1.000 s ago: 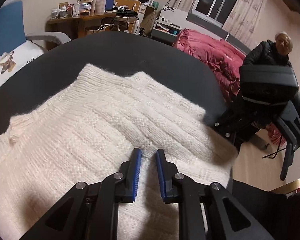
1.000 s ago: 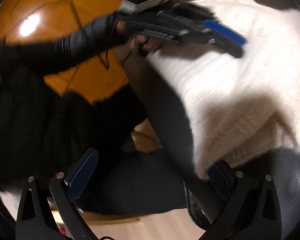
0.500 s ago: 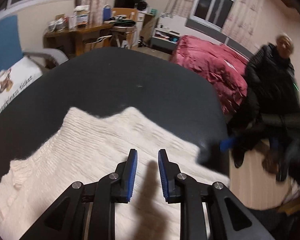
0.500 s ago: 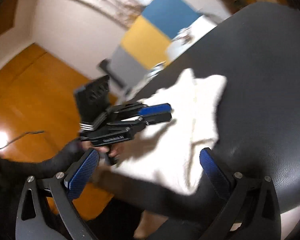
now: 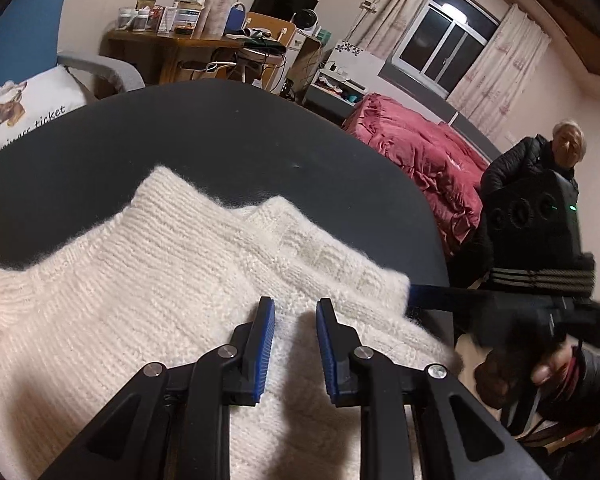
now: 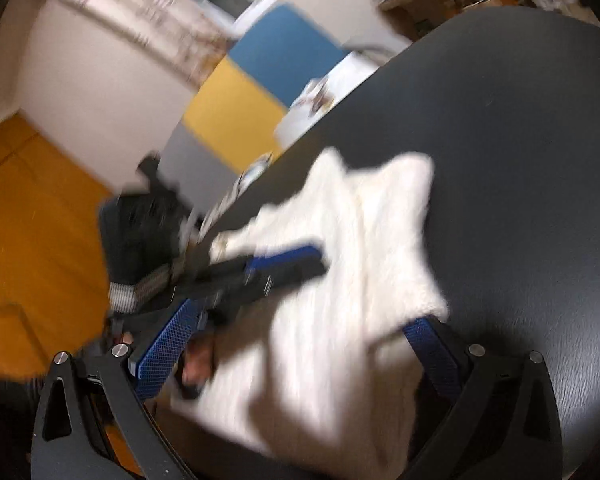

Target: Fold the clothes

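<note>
Cream knit sweater (image 5: 172, 304) lies on the dark round worktop (image 5: 260, 148), at the near edge closest to the person, already doubled over itself: at least two layers show, an upper flap with a ribbed edge sitting on a lower panel, two corners pointing toward the worktop's middle. So my read is mid-fold, with one or more folds in and the stack not yet squared; the near right corner looks loose and fluffy, edges not aligned. Left gripper (image 5: 295, 344) hovers over the top layer, jaws a narrow gap apart, nothing between them, pads not visibly pressing the knit. Right gripper (image 6: 300, 356) sits at the sweater's near right edge with jaws spread wide; one pad is just at or under the corner of the fabric (image 6: 384, 280), but the right wrist view is motion-blurred, so contact there I can't confirm, and nothing is clamped. In the left wrist view the right gripper's blue finger (image 5: 432, 292) lies just beside the sweater's right corner. Remaining, as I judge it: take that right edge, bring it across for the final fold, flatten, tidy corners. A seated person (image 5: 540, 160) and a red quilt (image 5: 420, 160) in the background are not involved.
</note>
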The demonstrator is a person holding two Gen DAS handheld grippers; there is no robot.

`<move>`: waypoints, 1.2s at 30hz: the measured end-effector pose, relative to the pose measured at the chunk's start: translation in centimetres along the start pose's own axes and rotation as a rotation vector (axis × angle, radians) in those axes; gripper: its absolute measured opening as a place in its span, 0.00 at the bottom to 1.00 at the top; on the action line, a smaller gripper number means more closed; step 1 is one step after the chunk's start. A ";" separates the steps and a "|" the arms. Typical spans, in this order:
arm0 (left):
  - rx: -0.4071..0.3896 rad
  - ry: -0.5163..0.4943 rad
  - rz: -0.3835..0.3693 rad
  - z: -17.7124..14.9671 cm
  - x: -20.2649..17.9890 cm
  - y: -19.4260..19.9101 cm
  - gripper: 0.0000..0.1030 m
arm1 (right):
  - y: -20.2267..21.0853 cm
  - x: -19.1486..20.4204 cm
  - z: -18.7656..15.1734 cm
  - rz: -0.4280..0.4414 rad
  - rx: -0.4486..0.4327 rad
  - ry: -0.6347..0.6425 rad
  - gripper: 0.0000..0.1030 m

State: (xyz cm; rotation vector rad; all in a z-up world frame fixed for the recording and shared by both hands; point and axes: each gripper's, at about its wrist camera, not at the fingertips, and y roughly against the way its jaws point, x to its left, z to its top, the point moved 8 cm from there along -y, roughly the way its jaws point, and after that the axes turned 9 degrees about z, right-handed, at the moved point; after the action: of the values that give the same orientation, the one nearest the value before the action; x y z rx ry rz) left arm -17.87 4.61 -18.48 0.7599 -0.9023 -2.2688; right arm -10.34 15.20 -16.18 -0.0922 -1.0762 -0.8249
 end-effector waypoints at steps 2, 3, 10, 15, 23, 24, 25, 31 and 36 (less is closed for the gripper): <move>0.000 0.000 0.005 0.0 -0.1 -0.1 0.20 | 0.1 -0.8 0.7 -0.026 -0.067 -0.065 1.00; 0.000 -0.004 0.013 0.0 -0.1 -0.2 0.20 | 0.3 -1.2 0.9 -0.047 -0.106 -0.101 1.00; 0.006 -0.016 0.047 0.2 -0.7 0.2 0.20 | 0.6 -1.2 0.3 -0.213 -0.137 -0.090 1.00; -0.010 -0.018 -0.059 1.4 -1.1 2.2 0.21 | 2.7 1.6 -1.8 -0.032 0.113 0.061 1.00; 0.091 -0.128 -0.214 0.1 -4.0 0.7 0.21 | 3.3 3.7 0.5 0.197 0.738 0.449 1.00; 0.118 -0.132 -0.219 -0.6 -4.0 0.0 0.21 | 2.4 3.5 2.0 0.207 0.768 0.468 1.00; 0.126 -0.136 -0.222 -1.2 -4.0 -0.5 0.21 | 1.0 3.3 3.5 0.232 0.784 0.459 1.00; 0.112 -0.049 -0.306 -1.4 -2.8 -0.5 0.20 | -5.1 1.5 8.5 0.350 0.960 0.539 1.00; 0.122 -0.031 -0.331 -1.4 -2.7 -0.7 0.20 | -8.2 -0.6 7.8 0.390 1.137 0.561 1.00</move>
State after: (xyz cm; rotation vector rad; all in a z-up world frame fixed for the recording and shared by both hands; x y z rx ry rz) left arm -15.31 6.32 -19.06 0.9935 -0.9974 -2.5338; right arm -21.51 13.21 -15.27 0.8183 -0.8115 0.1945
